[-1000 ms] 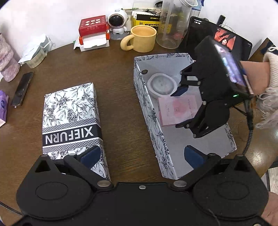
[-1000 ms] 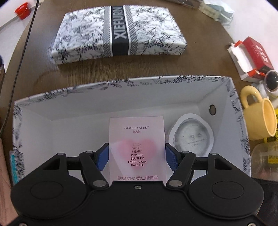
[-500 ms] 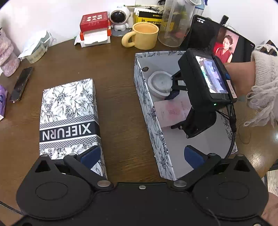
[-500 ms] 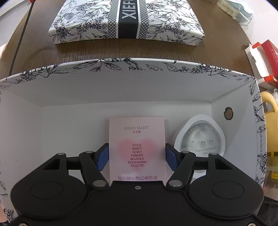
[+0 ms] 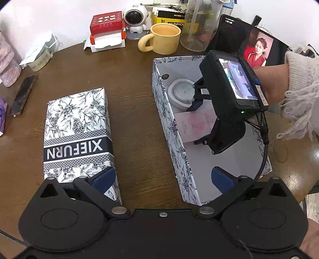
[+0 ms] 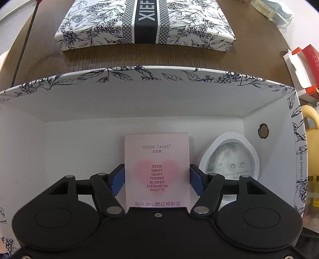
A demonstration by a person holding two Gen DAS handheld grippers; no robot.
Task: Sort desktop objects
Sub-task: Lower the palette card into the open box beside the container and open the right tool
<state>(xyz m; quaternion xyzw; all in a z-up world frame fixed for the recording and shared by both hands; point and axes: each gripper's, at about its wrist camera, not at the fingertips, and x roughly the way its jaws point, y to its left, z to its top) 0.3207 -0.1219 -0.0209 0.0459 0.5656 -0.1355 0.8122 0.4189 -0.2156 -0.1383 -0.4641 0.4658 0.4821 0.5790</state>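
Observation:
An open white box with a floral rim (image 5: pixel 171 127) stands right of centre on the brown table. Its lid (image 5: pixel 76 127), marked XIEFURN, lies flat to the left. Inside the box, at the far end, sits a round white container (image 6: pixel 229 159). My right gripper (image 6: pixel 157 179) is down inside the box, shut on a pink GOGO TALES palette carton (image 6: pixel 157 151) held beside the round container. The left wrist view shows the same carton (image 5: pixel 196 126) low against the box's left wall. My left gripper (image 5: pixel 162 179) hangs open above the table between lid and box, holding nothing.
Along the back edge stand a yellow mug (image 5: pixel 164 38), a red box (image 5: pixel 106 22), an astronaut figure (image 5: pixel 135 19), a clear jug (image 5: pixel 199 25) and a lit tablet (image 5: pixel 257 49). A phone (image 5: pixel 23 95) lies far left. A sleeved arm (image 5: pixel 299 83) reaches in from the right.
My right gripper has carried the pink carton lower and further toward the box's left wall, close to the floor. The left gripper has hardly moved.

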